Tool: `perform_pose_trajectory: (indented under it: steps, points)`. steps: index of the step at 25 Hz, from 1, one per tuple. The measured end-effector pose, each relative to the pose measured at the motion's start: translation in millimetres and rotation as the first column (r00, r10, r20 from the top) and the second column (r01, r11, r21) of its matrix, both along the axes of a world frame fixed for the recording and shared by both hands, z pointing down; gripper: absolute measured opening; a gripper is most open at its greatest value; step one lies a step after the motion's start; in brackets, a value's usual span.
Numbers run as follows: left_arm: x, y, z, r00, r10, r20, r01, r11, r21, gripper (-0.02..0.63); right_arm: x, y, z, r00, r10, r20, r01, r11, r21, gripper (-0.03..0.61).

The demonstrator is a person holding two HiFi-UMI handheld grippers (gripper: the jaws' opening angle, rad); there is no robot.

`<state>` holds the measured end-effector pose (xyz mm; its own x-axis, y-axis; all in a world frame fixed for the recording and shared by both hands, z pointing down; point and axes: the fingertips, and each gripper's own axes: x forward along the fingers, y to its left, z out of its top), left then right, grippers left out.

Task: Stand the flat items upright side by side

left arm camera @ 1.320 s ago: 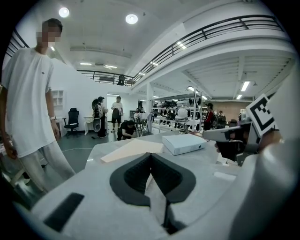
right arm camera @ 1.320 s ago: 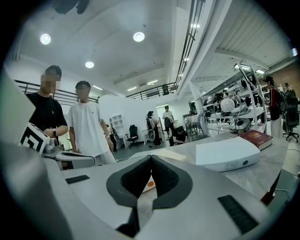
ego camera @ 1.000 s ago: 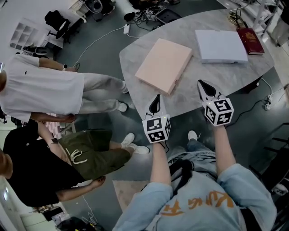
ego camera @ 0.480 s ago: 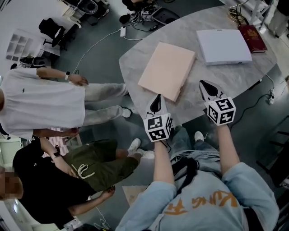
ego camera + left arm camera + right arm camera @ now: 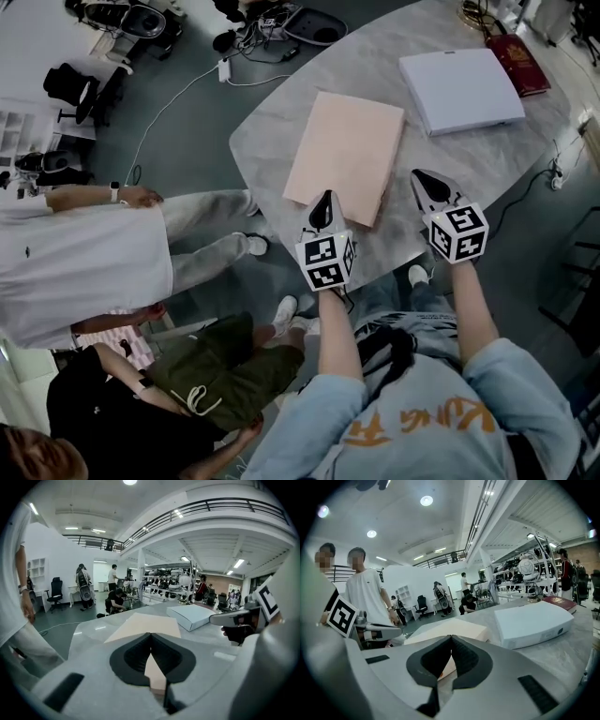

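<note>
Holding the left hand-held gripper with jaws shut and empty, tip over the near edge of the peach flat box; right hand-held gripper likewise closed on nothing, just beside that box's near right corner; I see the box lying flat on the counter; white flat box lies flat farther back; dark red book just beside it.

All lying flat on the table, none upright. Pale pink box sits nearest, by the near edge, slightly askew. White box is farther back to the right, well apart. Dark red book lies just beside the white box's far right side; whether they touch is unclear.
</note>
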<state>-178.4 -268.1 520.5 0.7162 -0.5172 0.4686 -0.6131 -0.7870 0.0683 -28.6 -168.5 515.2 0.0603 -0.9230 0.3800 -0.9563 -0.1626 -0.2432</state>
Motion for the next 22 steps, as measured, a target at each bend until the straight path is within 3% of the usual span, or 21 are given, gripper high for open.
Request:
perform_pose_trajectory:
  steps: [11,19,22]
  points:
    - [13.7,-57.4,35.8,0.990,0.124,0.073,-0.122,0.992,-0.024,0.012,11.2,-30.2,38.2,0.997,0.080,0.022,-0.079,0.995,-0.061,0.002]
    - [9.3,-85.6,41.9,0.972,0.208,0.105,-0.205,0.978,-0.039,0.012,-3.6,-45.1,46.2,0.991,0.125,0.038,-0.121,0.988,-0.091,0.009]
    - [13.9,-100.1,51.0,0.963,0.242,0.116,-0.237,0.970,-0.051,0.048,-4.3,-56.4,56.2,0.990,0.131,0.057,-0.125,0.987,-0.101,0.025]
